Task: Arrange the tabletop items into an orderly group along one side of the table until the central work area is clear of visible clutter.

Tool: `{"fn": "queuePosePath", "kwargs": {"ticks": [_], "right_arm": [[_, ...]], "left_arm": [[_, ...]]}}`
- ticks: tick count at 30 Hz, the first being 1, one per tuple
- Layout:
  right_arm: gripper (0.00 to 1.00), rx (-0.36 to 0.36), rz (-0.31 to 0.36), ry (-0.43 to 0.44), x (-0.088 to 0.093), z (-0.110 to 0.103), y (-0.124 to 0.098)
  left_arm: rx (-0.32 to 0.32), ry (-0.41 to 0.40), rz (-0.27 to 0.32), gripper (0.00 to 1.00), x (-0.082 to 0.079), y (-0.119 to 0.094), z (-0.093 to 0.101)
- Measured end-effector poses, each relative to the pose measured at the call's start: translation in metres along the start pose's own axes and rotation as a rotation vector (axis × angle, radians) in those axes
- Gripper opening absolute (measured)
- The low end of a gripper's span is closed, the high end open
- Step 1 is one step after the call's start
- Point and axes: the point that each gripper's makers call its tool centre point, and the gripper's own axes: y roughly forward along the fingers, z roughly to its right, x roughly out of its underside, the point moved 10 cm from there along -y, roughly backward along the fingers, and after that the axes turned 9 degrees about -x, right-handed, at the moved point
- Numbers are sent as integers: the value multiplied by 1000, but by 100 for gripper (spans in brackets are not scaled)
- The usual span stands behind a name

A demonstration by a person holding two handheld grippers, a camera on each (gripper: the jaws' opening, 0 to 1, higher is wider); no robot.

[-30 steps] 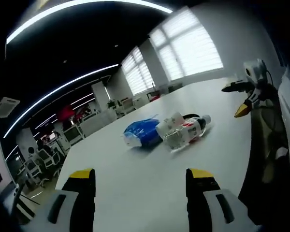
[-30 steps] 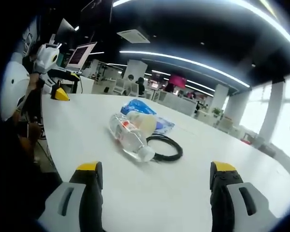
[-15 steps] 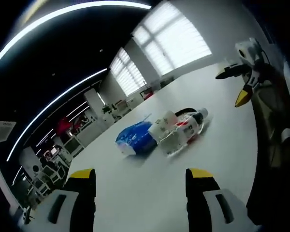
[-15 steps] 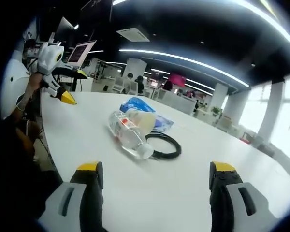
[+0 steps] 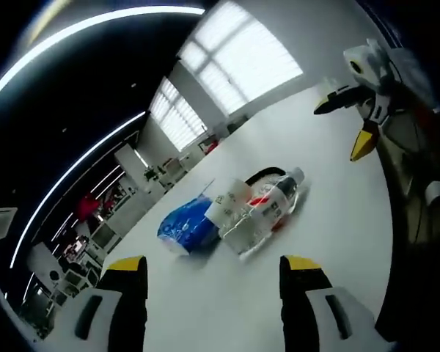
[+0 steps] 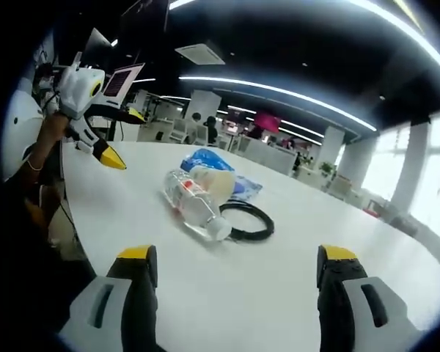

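A clear plastic bottle [image 5: 266,211] [image 6: 193,204] lies on its side in the middle of the white table [image 5: 337,220] [image 6: 293,257]. Touching it are a cream cup [image 5: 228,206] [image 6: 217,182] and a blue packet [image 5: 180,227] [image 6: 204,159]. A black cable loop [image 5: 259,176] [image 6: 251,220] lies by the bottle's cap end. My left gripper [image 5: 213,268] [image 6: 123,136] is open and holds nothing, hovering short of the group. My right gripper [image 6: 236,257] [image 5: 345,125] is also open and holds nothing, on the other side of the group.
A person's hand [image 6: 45,132] holds the left gripper at the table's edge. An open laptop screen [image 6: 122,81] stands behind it. Desks and chairs fill the office beyond, with bright windows [image 5: 238,51] along one wall.
The left gripper has come in over the table's edge toward the items, and its view has rolled. The bottle, cup, packet and cable lie as before. The right gripper has stayed put.
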Motion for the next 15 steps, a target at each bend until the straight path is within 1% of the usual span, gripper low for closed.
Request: {"fn": "queuePosePath", "kwargs": {"ticks": [2,8,11,13,15], "right_arm": [[87,-1,5,2,0,0,-1],[87,2,20,14,1,1,-4],[87,2,39,27,0,2,-6],[87,5,54,37,1,3,-8],[87,2,61,43,1,3,-10]], "left_arm": [[3,-4,-4,72,-1,2,2],[36,28,17,72,-10,10,12],[35,40,50,72,-14,16,19],[55,36,32,71,-14,20,24],[60,35,38,71,-14,23,27]]}}
